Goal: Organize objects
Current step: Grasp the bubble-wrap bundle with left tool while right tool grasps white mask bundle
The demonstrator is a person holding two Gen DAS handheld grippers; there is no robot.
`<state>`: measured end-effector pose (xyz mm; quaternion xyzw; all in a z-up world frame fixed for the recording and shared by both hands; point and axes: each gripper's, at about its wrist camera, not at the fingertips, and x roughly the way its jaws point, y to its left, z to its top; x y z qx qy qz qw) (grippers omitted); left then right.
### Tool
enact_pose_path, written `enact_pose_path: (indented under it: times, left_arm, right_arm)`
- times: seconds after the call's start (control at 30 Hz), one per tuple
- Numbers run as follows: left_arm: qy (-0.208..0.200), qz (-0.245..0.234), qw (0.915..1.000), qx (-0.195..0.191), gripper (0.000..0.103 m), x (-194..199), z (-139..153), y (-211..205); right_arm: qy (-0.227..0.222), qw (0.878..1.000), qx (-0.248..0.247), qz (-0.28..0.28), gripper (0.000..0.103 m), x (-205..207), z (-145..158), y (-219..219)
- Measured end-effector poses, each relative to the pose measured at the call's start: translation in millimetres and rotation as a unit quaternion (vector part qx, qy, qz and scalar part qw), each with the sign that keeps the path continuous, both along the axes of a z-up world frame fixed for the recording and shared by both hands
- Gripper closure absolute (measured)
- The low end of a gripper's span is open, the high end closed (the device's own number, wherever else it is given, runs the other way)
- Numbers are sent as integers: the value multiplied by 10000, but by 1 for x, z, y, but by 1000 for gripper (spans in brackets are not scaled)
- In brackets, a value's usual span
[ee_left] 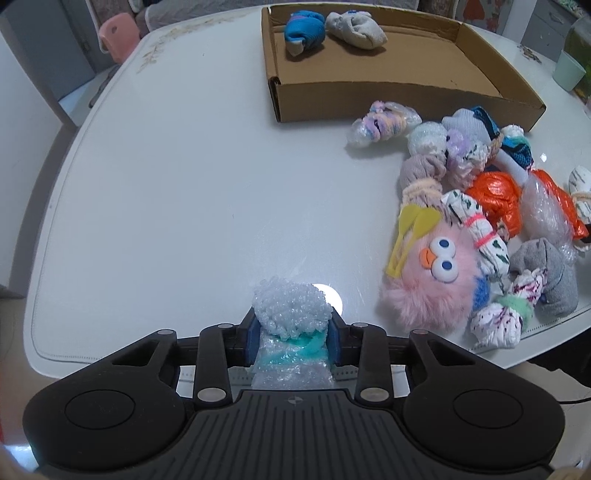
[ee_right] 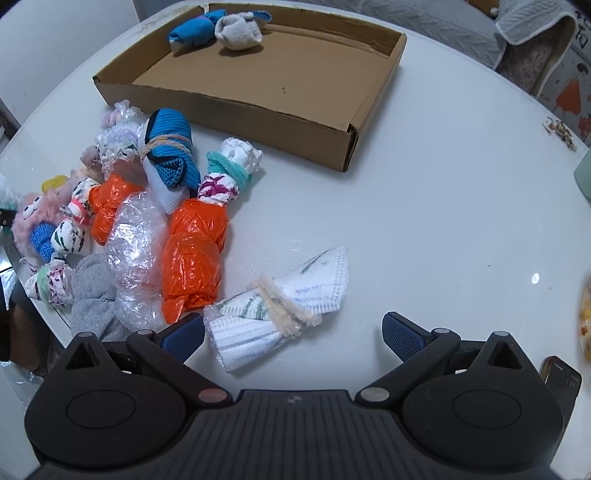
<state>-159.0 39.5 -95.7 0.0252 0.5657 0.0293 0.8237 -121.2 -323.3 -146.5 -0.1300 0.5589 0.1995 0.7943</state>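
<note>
Cardboard box (ee_left: 391, 99): open, shallow, at the table's (ee_left: 184, 184) far edge; a blue sock roll (ee_left: 304, 31) and a grey sock roll (ee_left: 356, 27) lie in its far corner.
Left gripper (ee_left: 291, 332): blue pads clamped on a bubble-wrap bundle (ee_left: 290, 310) with teal inside, near the table's front edge.
Right gripper (ee_right: 291, 332): jaws spread wide, holding nothing; a white cloth bundle (ee_right: 280, 310) tied with cream cord lies between them.
Pile: pink furry toy (ee_left: 432, 280), orange plastic bundles (ee_right: 192, 254), socks, between box and front edge.

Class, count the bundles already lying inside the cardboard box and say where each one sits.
2. A blue bundle lies in the far left corner of the cardboard box, and a grey bundle lies touching its right side. Nothing else shows inside.
</note>
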Motion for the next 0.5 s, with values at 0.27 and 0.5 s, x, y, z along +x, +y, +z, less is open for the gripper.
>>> enact_pose_path:
  times: [0.27,0.5]
  left_arm:
    - [-319,106,9994,-62,63,21,11,11]
    - [-308,54,9994,-120,55,30,-3,9]
  right_arm:
    - [271,9973,380,-560,1,12,8,-23]
    - [419,9916,460,-1132,3,7,8,-47]
